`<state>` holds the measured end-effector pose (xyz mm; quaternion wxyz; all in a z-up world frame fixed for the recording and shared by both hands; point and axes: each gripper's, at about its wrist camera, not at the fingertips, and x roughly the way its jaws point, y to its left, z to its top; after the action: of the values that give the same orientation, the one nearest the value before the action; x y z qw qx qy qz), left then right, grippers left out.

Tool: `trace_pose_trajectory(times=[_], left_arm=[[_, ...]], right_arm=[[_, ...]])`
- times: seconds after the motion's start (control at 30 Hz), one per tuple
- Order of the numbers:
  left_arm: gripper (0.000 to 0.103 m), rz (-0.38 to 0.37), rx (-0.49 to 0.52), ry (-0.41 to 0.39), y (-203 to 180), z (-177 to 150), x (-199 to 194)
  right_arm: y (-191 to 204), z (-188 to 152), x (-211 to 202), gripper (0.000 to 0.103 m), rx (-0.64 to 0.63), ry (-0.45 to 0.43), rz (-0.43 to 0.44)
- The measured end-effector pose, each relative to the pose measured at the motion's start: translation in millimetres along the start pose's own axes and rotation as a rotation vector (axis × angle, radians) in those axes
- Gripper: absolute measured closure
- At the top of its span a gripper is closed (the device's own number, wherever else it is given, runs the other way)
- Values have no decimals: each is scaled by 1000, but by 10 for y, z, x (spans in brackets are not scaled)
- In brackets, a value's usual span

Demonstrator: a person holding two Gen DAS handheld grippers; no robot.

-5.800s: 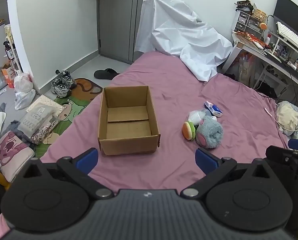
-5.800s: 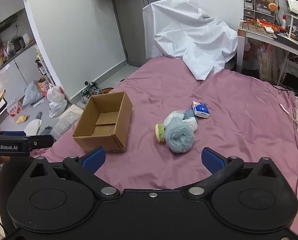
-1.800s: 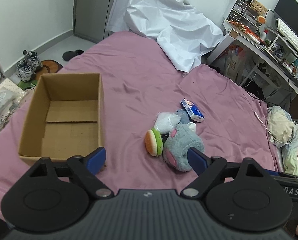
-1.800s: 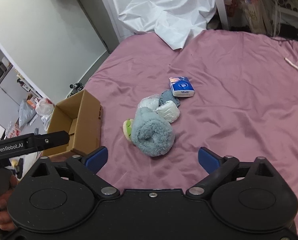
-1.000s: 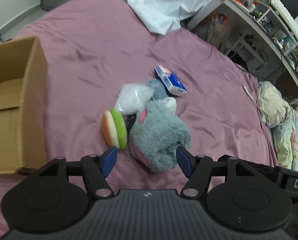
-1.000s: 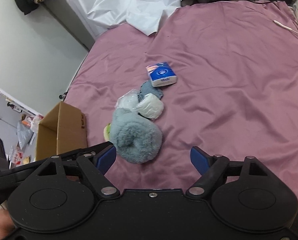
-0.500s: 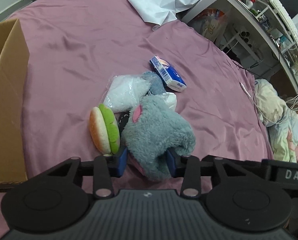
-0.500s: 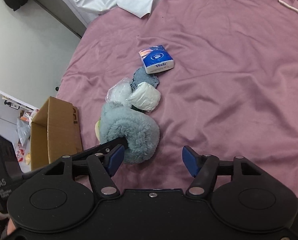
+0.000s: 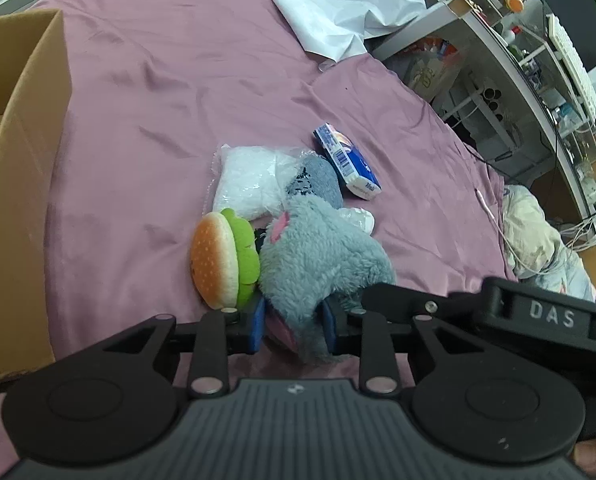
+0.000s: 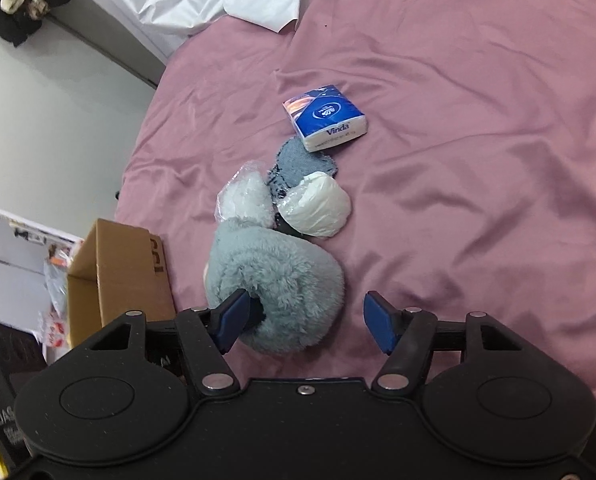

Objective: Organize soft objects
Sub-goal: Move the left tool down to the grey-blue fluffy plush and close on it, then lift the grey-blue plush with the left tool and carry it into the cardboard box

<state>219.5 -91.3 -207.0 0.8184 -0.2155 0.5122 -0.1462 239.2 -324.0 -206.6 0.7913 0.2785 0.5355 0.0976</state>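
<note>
Grey fluffy plush slipper [image 9: 322, 256] lies on the pink bedsheet [image 9: 170, 92], nearest item in a small heap of soft things. Left gripper [image 9: 292, 326]: blue pads pressed into the slipper's near end from both sides, jaws closing on it, fur bulging between them. Right gripper [image 10: 306, 322]: jaws part-open, spread wide; its left pad is against the slipper's fur, its right pad is clear over bare sheet, so no grip there. A finger of the left gripper pokes in beside that left pad in the right wrist view.

Counts: 1 slipper, 1 burger plush [image 9: 222, 256] (bun + green layer) touching the slipper's left side in the left wrist view, 2 white soft bundles in clear plastic – a larger one [image 9: 250, 184] behind the burger, a rounder one [image 10: 318, 204] just beyond the slipper. 1 grey-blue knit piece [image 10: 298, 162] between the bundles and the tissue pack. 1 blue/white tissue pack [image 10: 324, 118], reads "Vinda".

Other text: "DAS" on the right gripper's body as seen in the left wrist view.

1 open cardboard box [image 9: 22, 168] to the left, near the heap, not touching. White sheet [image 9: 338, 4] bunched at the far end of the bed.
</note>
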Motion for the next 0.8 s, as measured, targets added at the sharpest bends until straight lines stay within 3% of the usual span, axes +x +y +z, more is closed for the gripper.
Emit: trace_pose_trajectory(times=[0.17, 0.3, 0.53, 0.8], left_arm=[[77, -14, -42, -11, 66, -7, -3], [78, -21, -61, -16, 94, -17, -2], [78, -11, -63, -23, 23, -4, -56], [79, -23, -28, -52, -156, 2, -338]], right_arm=[[-57, 5, 85, 43, 72, -13, 28], [-121, -2, 187, 62, 152, 34, 81], [-76, -28, 158, 76, 146, -13, 54], [22, -81, -145, 78, 90, -80, 67]])
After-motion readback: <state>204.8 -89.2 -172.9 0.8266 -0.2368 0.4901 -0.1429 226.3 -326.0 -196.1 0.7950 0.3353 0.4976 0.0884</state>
